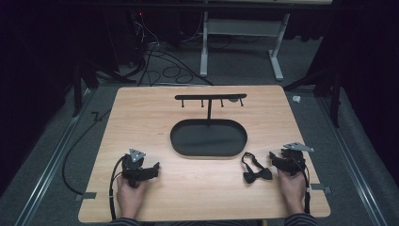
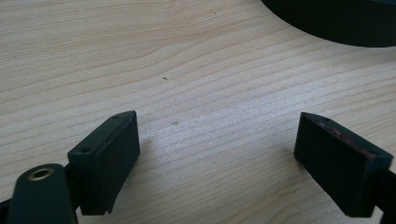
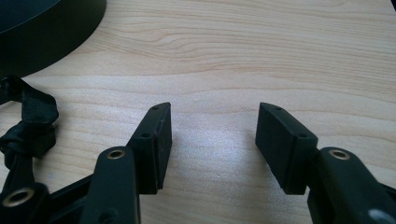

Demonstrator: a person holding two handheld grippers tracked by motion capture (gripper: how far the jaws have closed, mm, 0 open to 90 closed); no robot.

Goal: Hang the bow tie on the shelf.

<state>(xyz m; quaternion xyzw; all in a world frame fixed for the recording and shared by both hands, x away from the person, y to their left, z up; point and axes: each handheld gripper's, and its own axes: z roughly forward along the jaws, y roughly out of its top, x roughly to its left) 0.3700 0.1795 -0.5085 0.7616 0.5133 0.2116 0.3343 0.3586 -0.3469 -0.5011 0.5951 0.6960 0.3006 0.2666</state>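
A black bow tie (image 1: 256, 170) with its strap lies on the wooden table (image 1: 141, 117), right of centre near the front. In the right gripper view the bow tie (image 3: 28, 126) sits at the left edge. My right gripper (image 1: 274, 159) rests just right of it, open, nothing between its jaws (image 3: 212, 142). My left gripper (image 1: 155, 168) rests at the front left, open over bare wood (image 2: 217, 154). A black stand has an oval tray base (image 1: 208, 138) and a bar with hooks (image 1: 210, 97) on a thin post.
The tray's dark rim (image 2: 336, 23) lies beyond the left gripper, and in the right gripper view the rim (image 3: 46, 32) fills the upper left. Cables (image 1: 160, 66) and a desk frame (image 1: 277, 52) stand on the floor behind the table.
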